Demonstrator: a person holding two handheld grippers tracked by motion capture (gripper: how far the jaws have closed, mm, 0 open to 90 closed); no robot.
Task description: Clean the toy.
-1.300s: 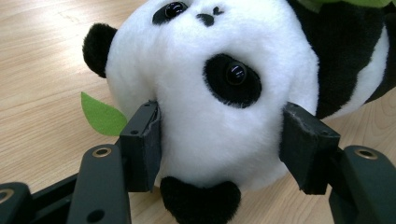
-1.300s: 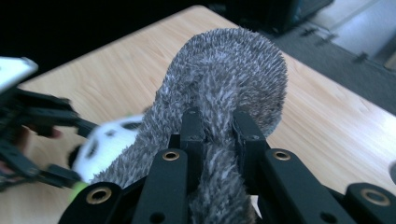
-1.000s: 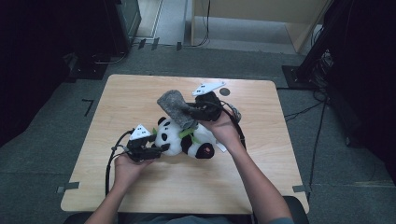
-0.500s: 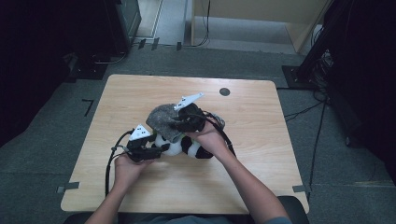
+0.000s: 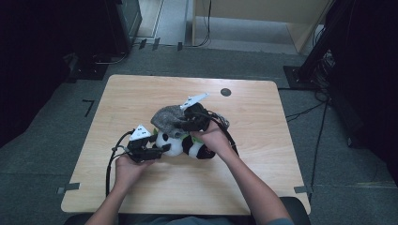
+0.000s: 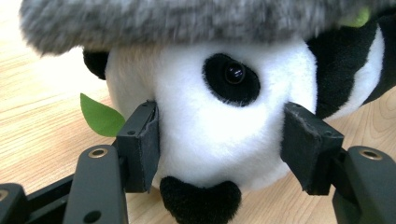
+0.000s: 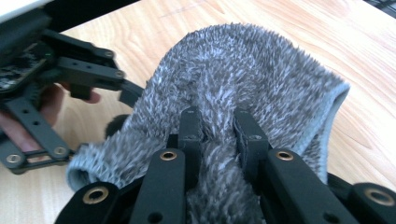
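Dressing the plush panda in its grey furry hat looks maybe halfway there, as far as I can judge. The panda lies around the middle of the table, a bit toward the near edge, with a little green leaf poking out beside its head. The left gripper has its fingers spread fairly wide on either side of the white face, pads pressed into the fur, so it's bracing the head. The right gripper has its fingers pinched narrow on a fold of the hat and holds it right over the panda's head. From the left gripper view the brim sits across the top of the head, just above the eye. What's left, I'd guess: tugging the hat fully down so it seats snugly, then letting go with both.
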